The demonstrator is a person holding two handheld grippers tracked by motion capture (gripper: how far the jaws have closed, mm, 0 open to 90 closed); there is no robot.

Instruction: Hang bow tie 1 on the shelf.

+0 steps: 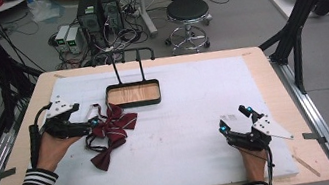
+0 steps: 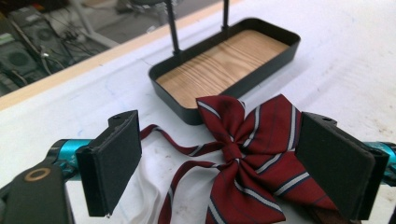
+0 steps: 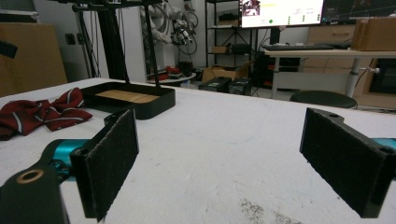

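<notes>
Wooden table (image 1: 272, 79) carries a big white mat (image 1: 197, 117) that covers most of the top. Toward the far side of the mat stands a black tray (image 1: 134, 102) with a wood-grain floor and two thin black uprights rising from its back edge; same tray in the left gripper view (image 2: 271, 65) and the right gripper view (image 3: 159, 105).

Dark red striped bow tie (image 1: 113, 126) lies flat on the mat, just in front of the tray's near-left corner, strap loops trailing toward the person. In the left gripper view (image 2: 252, 158) one top lobe of the bow touches or overlaps the tray wall. Right gripper view has it at far left (image 3: 42, 114), beside the tray.

Left gripper (image 1: 88, 127) sits at the bow's left edge, jaws spread wide, the bow's knot between them, nothing pinched; hand resting on the mat. In its own view (image 2: 233, 163) both pads stand clear of the fabric.

Right gripper (image 1: 234, 120) is low over the mat's near-right part, well apart from bow and tray, jaws spread, bare mat between them (image 3: 219, 149).
</notes>
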